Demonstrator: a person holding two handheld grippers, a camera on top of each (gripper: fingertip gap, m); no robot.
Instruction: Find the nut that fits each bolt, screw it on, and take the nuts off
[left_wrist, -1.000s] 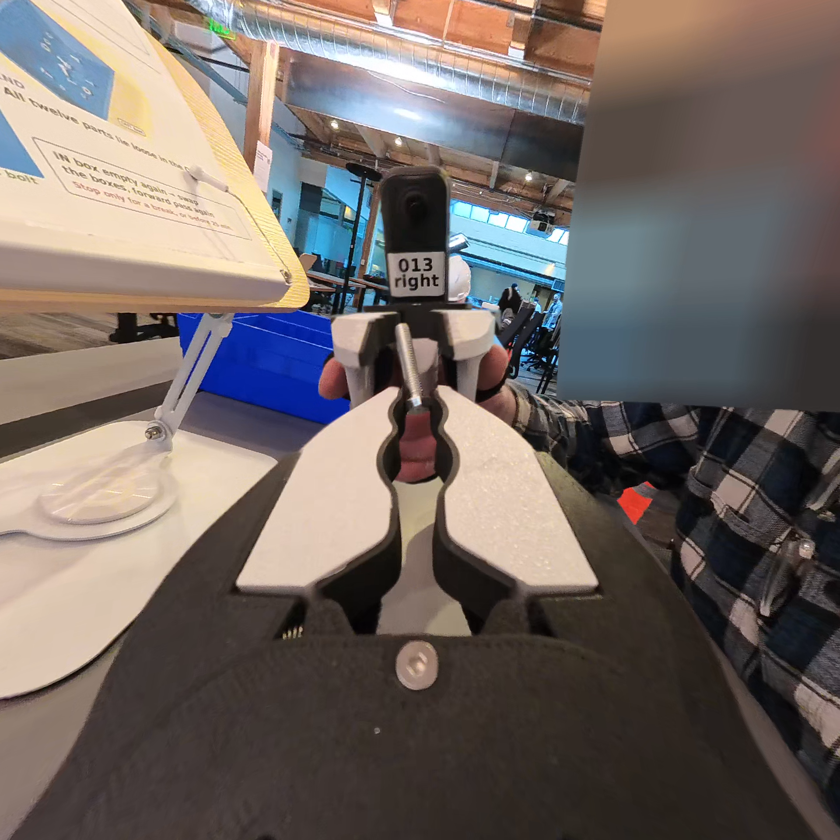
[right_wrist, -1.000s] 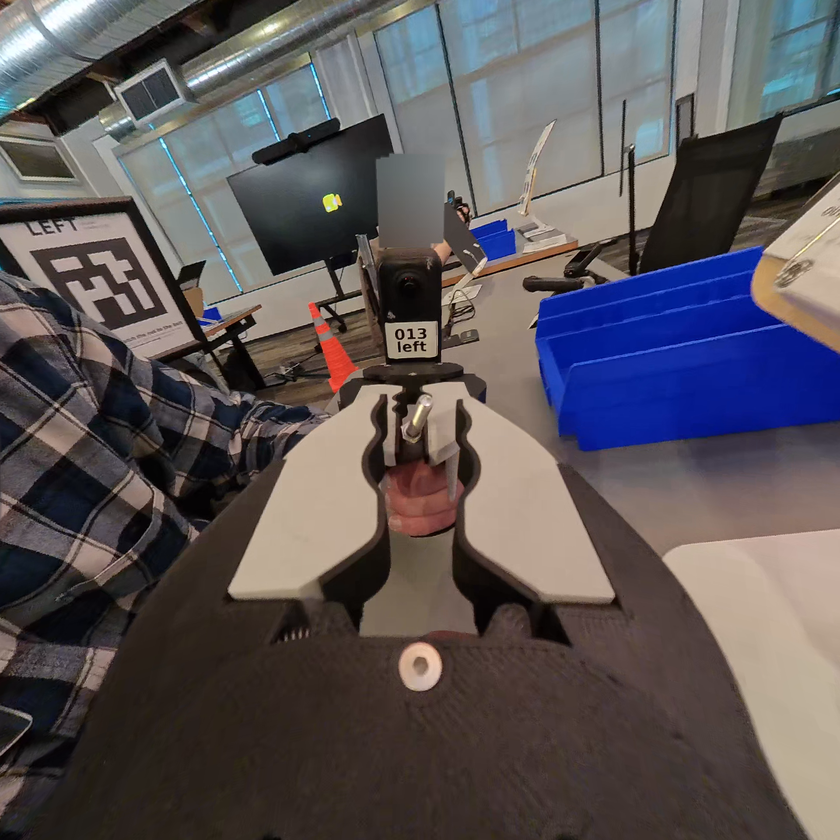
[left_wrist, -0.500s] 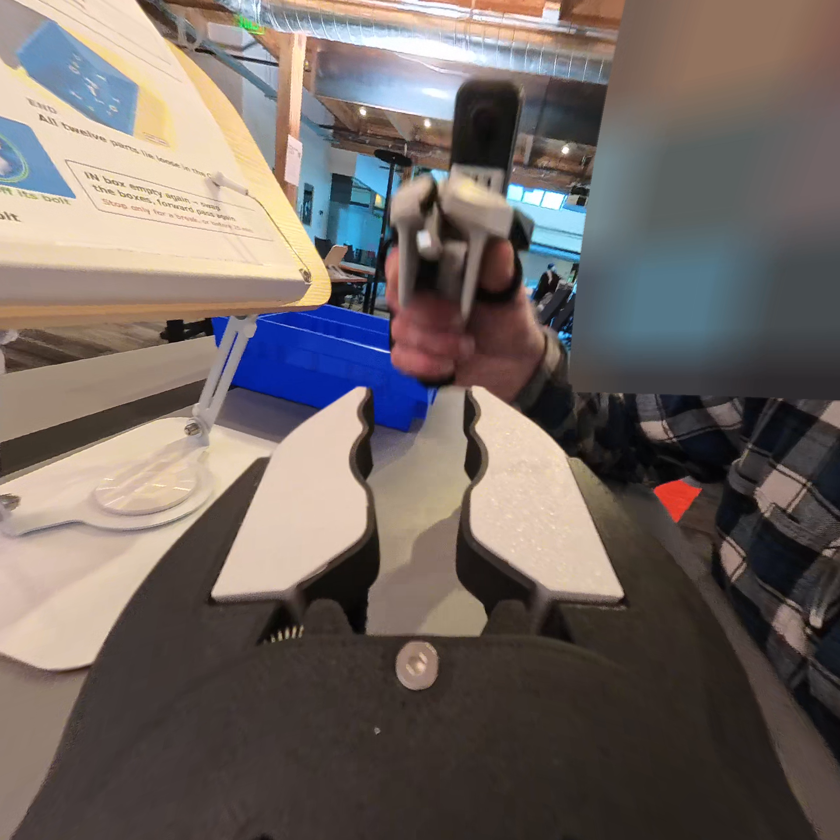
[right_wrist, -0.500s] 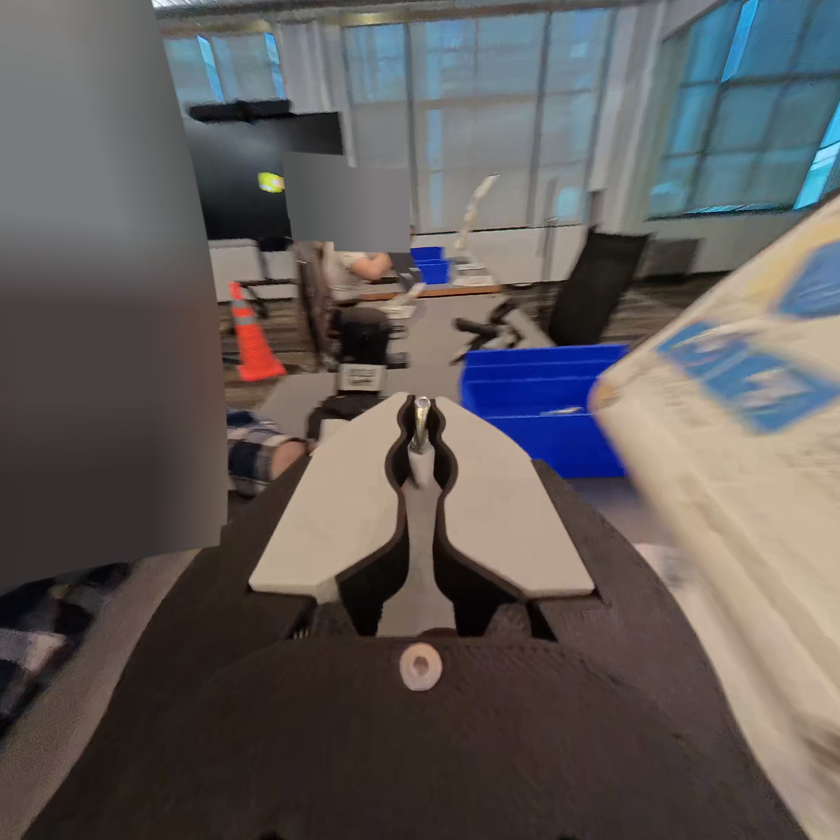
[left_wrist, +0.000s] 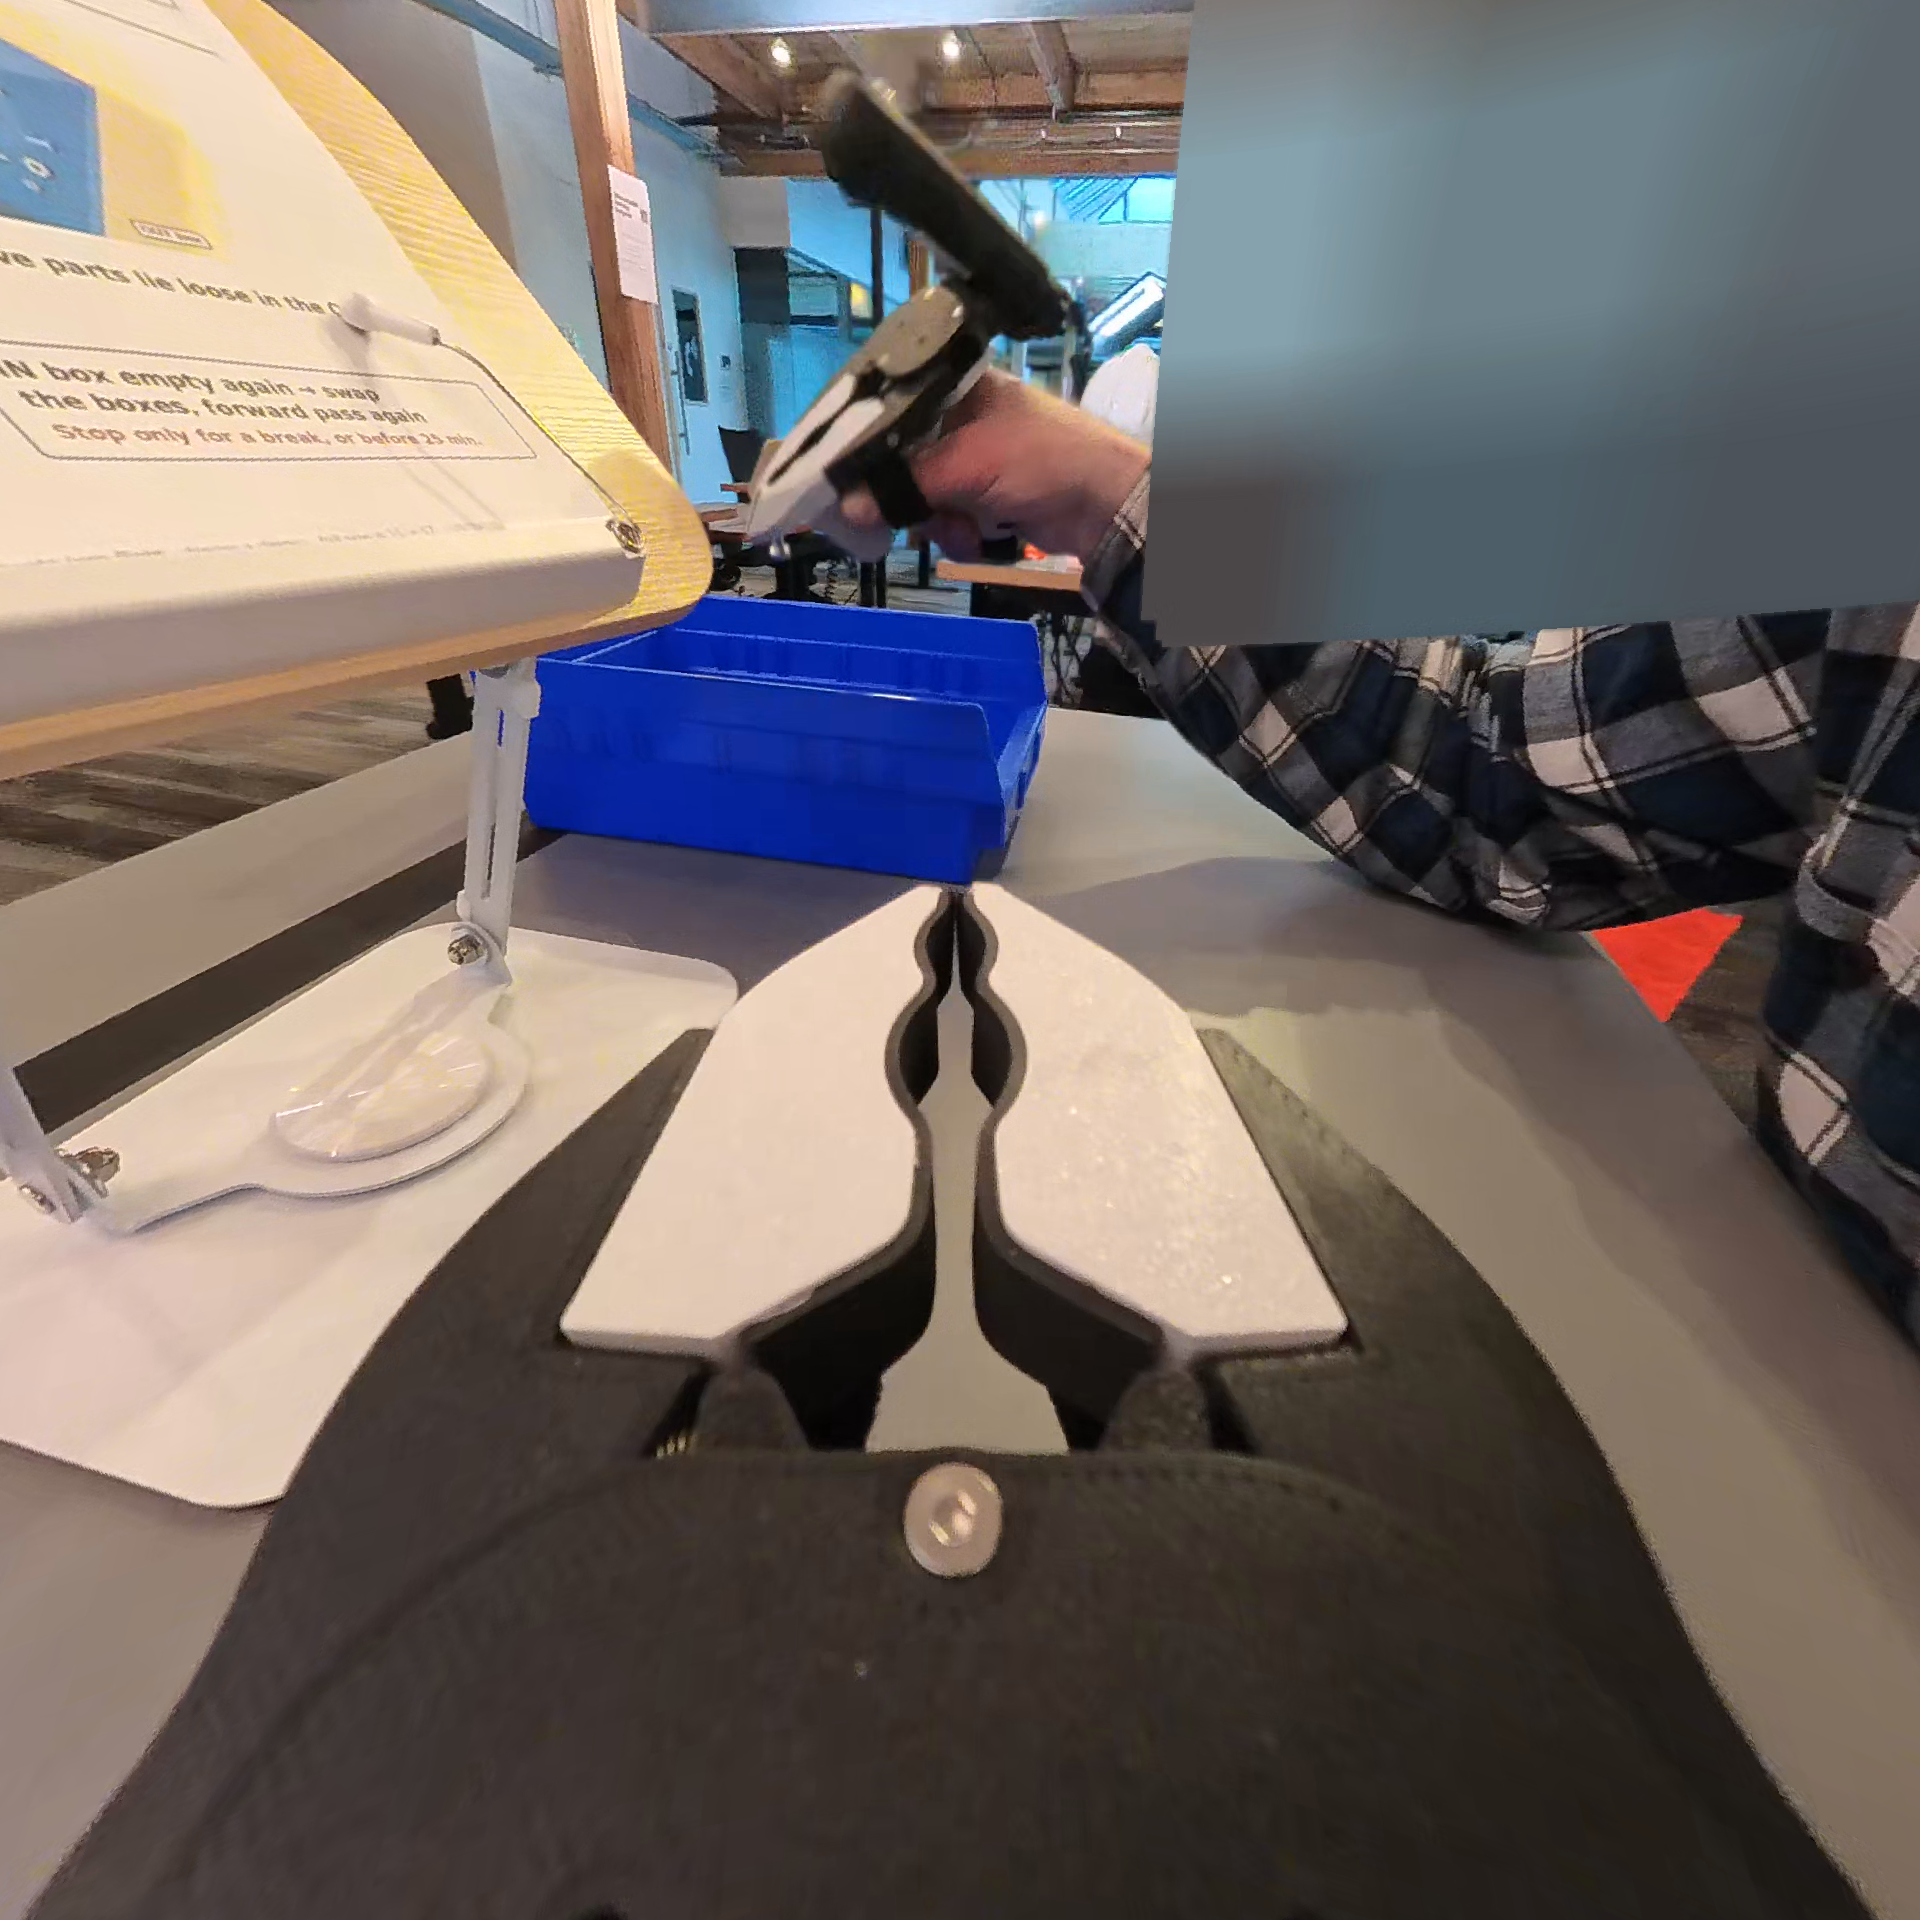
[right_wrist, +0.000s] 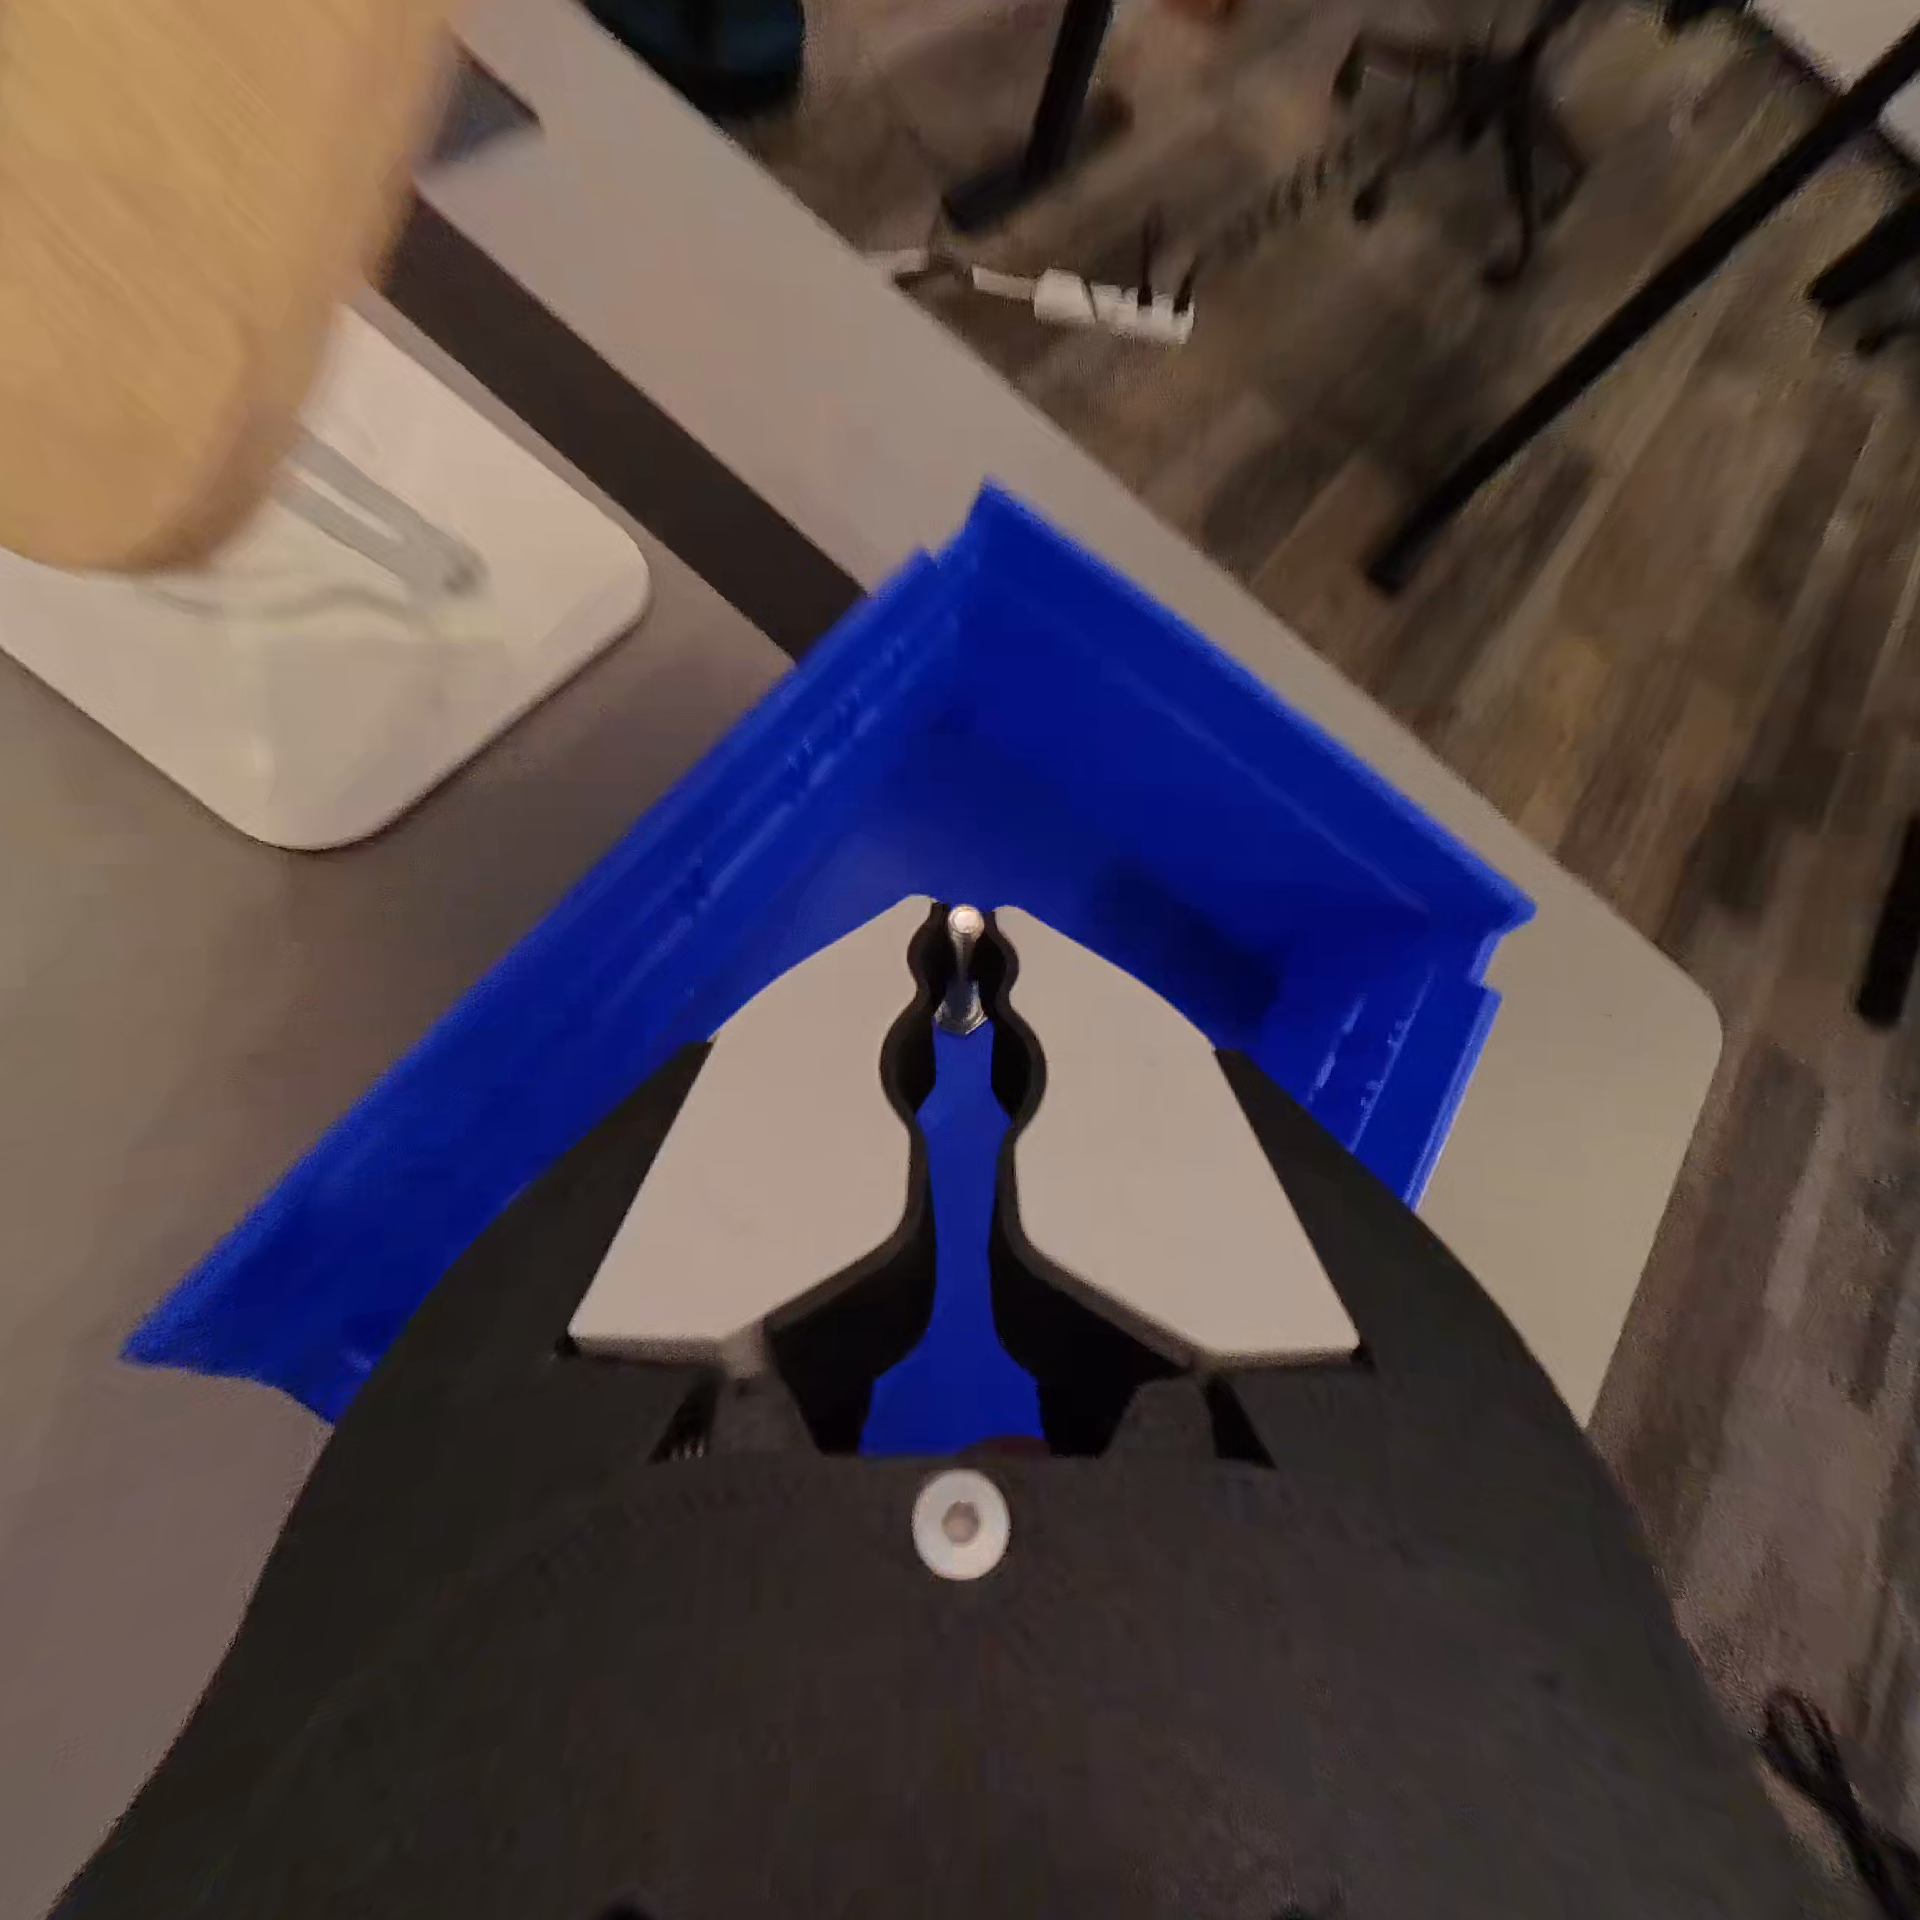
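The left tongs (left_wrist: 954, 909) are together, tips meeting with nothing between them, held low over the grey bench (left_wrist: 1299, 935) and pointing at the near corner of the blue bin (left_wrist: 790, 790). The right tongs (right_wrist: 964, 920) are clamped on a silver bolt (right_wrist: 961, 966): both pads press on its shank, the threaded end pokes out at the tips and the hex head sits farther back between the fingers. These tongs hang over the open bin (right_wrist: 1091, 748), pointing down into its inside corner, so the bolt is above the bin floor and not touching it. From the left wrist view, the right tongs (left_wrist: 774, 520) are raised above the bin, tilted down, in a hand (left_wrist: 1018, 468). A white stand (left_wrist: 312, 1091) with a sheet rests on the bench beside the bin.
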